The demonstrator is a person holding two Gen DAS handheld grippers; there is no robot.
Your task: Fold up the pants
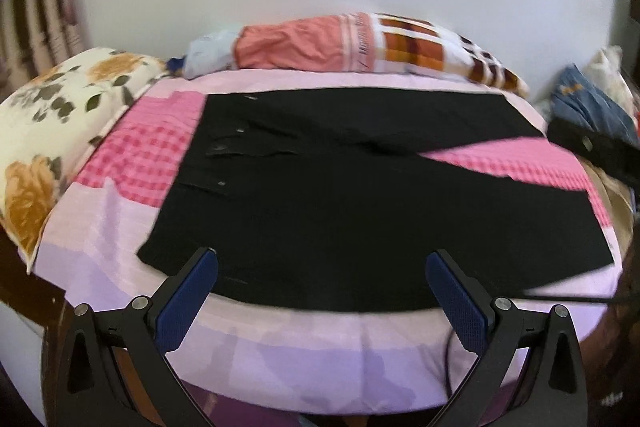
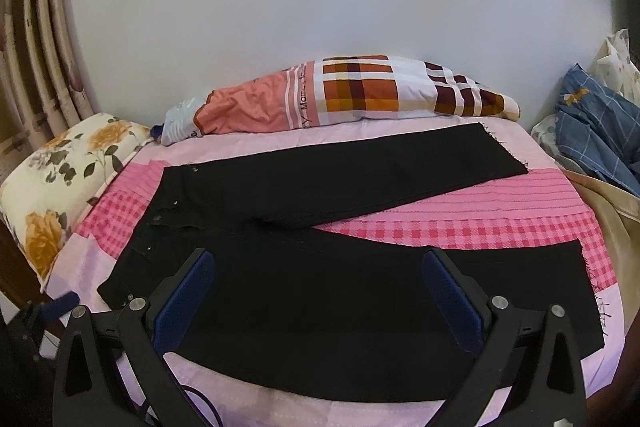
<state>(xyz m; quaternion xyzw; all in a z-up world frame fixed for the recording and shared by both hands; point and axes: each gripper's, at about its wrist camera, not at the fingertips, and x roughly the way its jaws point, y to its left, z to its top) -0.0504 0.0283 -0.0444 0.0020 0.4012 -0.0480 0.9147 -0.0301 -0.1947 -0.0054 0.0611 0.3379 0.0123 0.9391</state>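
Beneath both open tongs (image 1: 322, 267) (image 2: 318, 267) lie black pants (image 2: 320, 307).

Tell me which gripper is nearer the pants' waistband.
Left, I judge. The left gripper hovers open near the waistband end of the pants; the right gripper hovers open farther along, over the near leg, waistband off to its left.
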